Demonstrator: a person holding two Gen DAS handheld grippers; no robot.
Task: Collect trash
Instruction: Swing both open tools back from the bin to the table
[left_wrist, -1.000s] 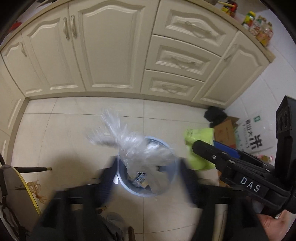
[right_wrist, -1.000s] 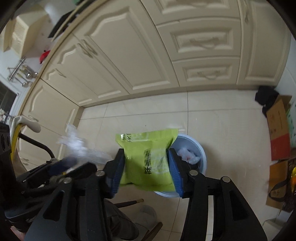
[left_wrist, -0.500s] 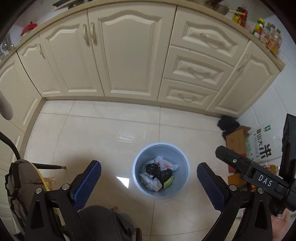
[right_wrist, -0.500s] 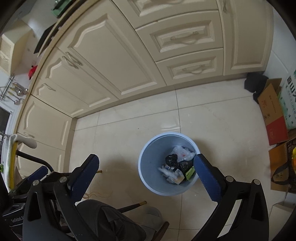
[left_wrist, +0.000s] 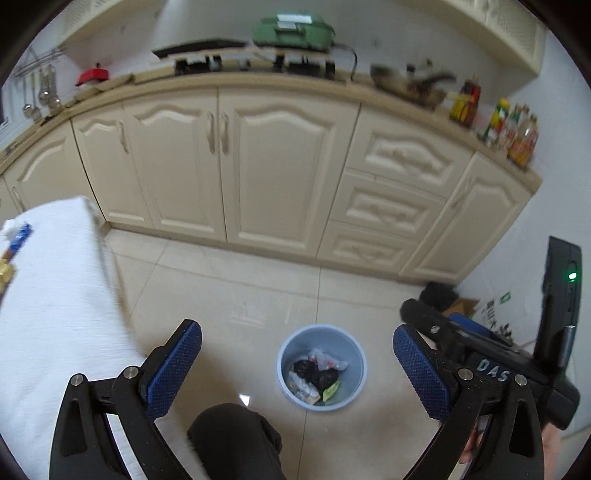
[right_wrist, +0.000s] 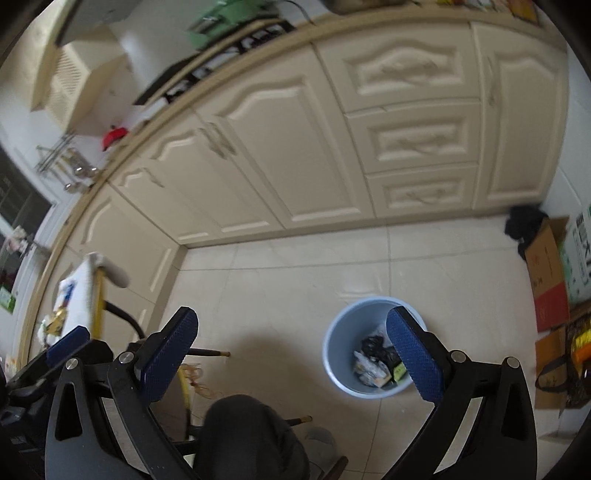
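Left gripper (left_wrist: 297, 365) and right gripper (right_wrist: 291, 354): jaws wide apart, empty. Bin (left_wrist: 322, 332) on floor below holds trash (left_wrist: 317, 373).

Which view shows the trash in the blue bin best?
Left wrist. The blue bin sits unobstructed between the left tool's open fingers, so the trash inside is fully visible. In the right wrist view, one finger of the open right tool overlaps the bin's rim and covers part of the contents.
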